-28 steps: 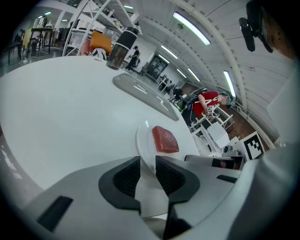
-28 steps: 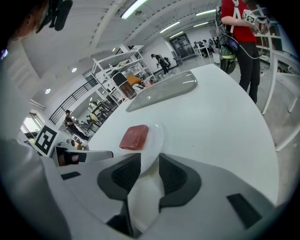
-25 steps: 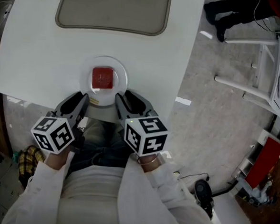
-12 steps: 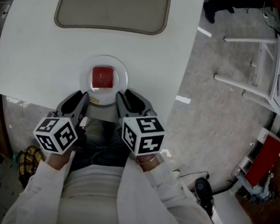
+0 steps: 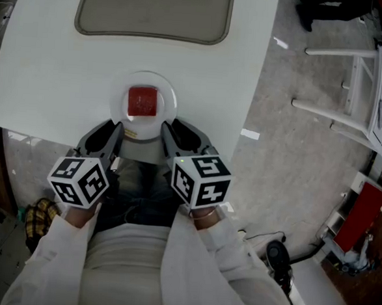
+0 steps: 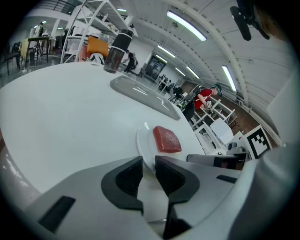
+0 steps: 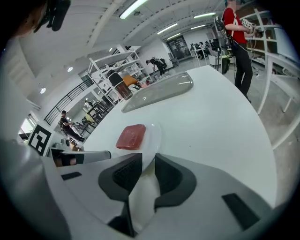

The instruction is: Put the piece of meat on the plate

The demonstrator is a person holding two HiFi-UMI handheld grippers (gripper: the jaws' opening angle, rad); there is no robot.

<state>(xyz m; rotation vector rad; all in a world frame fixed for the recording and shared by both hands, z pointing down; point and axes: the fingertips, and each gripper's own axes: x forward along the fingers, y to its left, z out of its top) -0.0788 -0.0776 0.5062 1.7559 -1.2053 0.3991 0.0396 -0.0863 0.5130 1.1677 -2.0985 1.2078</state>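
Lying flat in the middle of the plate, near the tabletop's front edge, the piece of meat looks already placed. The left gripper and right gripper hover just short of the plate, jaws a narrow slit apart, empty. The slab looks soft, light and perhaps slick, so pinch it gently across opposite sides.

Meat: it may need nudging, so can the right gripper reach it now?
Likely yes: the right gripper sits by the plate with nothing between it and the meat, jaws barely apart.
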